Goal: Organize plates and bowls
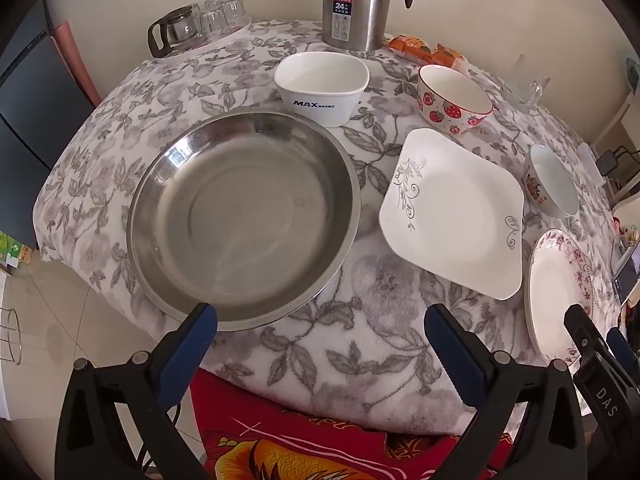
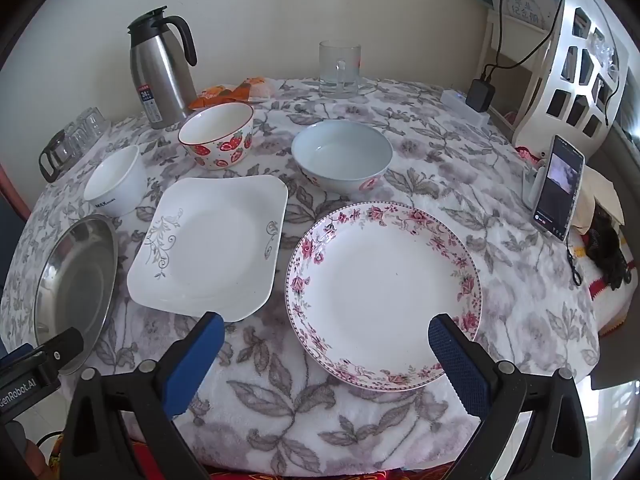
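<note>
On a floral-covered table lie a round steel plate point(image 1: 244, 216) point(image 2: 76, 284), a square white plate point(image 1: 456, 212) point(image 2: 212, 240) and a round pink-flowered plate point(image 1: 556, 292) point(image 2: 384, 292). Behind them stand a white MAX bowl point(image 1: 324, 86) point(image 2: 114, 186), a strawberry bowl point(image 1: 454, 98) point(image 2: 218, 134) and a pale blue bowl point(image 1: 554, 180) point(image 2: 342, 154). My left gripper point(image 1: 320, 320) is open and empty, at the near edge beside the steel plate. My right gripper point(image 2: 326, 330) is open and empty, its right finger over the flowered plate's near rim.
A steel thermos point(image 1: 356, 0) point(image 2: 160, 68), a glass mug point(image 2: 339, 68), a tray of glasses with a glass pot point(image 1: 196, 24), and snack packets point(image 2: 232, 92) stand at the back. A phone on a stand point(image 2: 558, 188) and a charger point(image 2: 482, 94) are at the right.
</note>
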The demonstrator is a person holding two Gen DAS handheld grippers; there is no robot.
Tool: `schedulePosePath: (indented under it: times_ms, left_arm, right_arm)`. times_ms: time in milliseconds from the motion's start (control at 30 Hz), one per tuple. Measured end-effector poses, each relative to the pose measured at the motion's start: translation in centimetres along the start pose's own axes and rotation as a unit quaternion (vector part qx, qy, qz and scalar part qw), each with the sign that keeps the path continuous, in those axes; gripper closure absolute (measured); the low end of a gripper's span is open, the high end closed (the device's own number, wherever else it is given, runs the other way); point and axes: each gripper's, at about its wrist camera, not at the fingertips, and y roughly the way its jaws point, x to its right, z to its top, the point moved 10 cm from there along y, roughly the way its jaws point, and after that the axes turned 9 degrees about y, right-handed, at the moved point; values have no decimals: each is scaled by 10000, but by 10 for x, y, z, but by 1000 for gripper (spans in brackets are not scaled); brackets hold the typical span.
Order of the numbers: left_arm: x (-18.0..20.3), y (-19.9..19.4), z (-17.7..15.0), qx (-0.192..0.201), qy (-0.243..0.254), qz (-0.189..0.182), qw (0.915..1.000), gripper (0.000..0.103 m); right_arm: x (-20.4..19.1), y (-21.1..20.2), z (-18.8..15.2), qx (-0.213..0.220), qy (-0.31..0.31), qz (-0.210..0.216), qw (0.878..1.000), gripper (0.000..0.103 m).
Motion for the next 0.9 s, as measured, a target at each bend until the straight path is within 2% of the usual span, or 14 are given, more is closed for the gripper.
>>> schedulePosePath:
  times_ms: [900]
  left_arm:
    - [-1,0,1,39,-19,-26,10000,0]
  right_arm:
    - [-1,1,0,-8,-4,-9,10000,0]
